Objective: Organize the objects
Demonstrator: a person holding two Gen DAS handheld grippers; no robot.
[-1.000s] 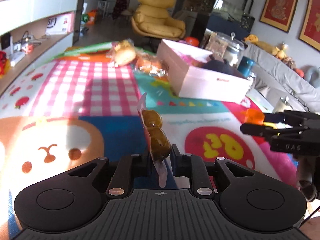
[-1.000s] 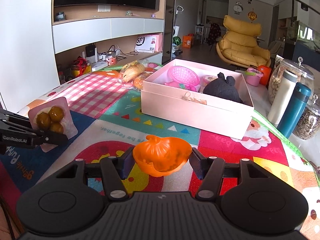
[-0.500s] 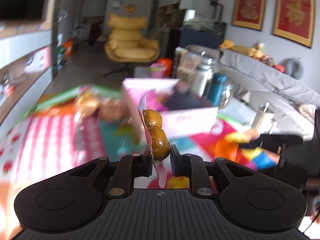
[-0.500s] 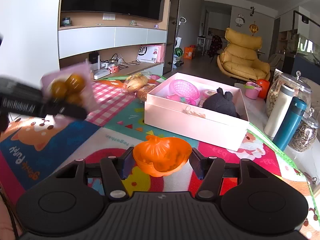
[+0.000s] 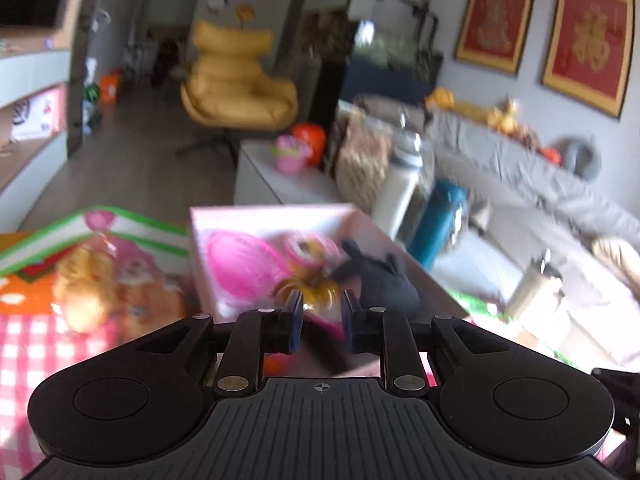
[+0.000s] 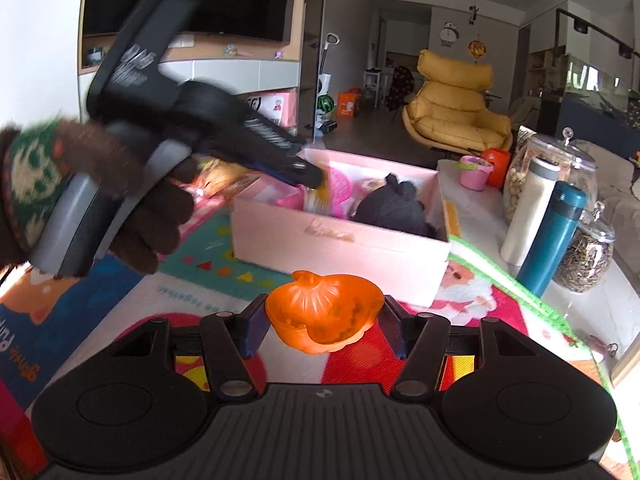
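Observation:
My left gripper (image 5: 320, 304) hovers over the open pink box (image 5: 272, 212), held by a gloved hand (image 6: 140, 208). Its jaws are opening, and the packet of brown balls (image 5: 316, 290) smears loose at the fingertips, slipping down into the box. In the right wrist view the left gripper (image 6: 310, 174) points into the box (image 6: 340, 252) with the packet (image 6: 316, 198) blurred just under its tip. A black plush (image 6: 392, 208) and a pink basket (image 5: 236, 264) lie inside. My right gripper (image 6: 322, 316) is shut on an orange pumpkin-shaped bowl (image 6: 324, 312), low over the mat in front of the box.
The box stands on a colourful play mat (image 6: 200, 264). Bagged bread (image 5: 88, 292) lies left of the box. To its right stand a white bottle (image 6: 528, 208), a teal bottle (image 6: 552, 240) and glass jars (image 6: 588, 256). A grey sofa is further right.
My left gripper swung from over the mat up to above the pink box, and the packet has come loose from its pads. The right gripper rose slightly, still holding the orange bowl.

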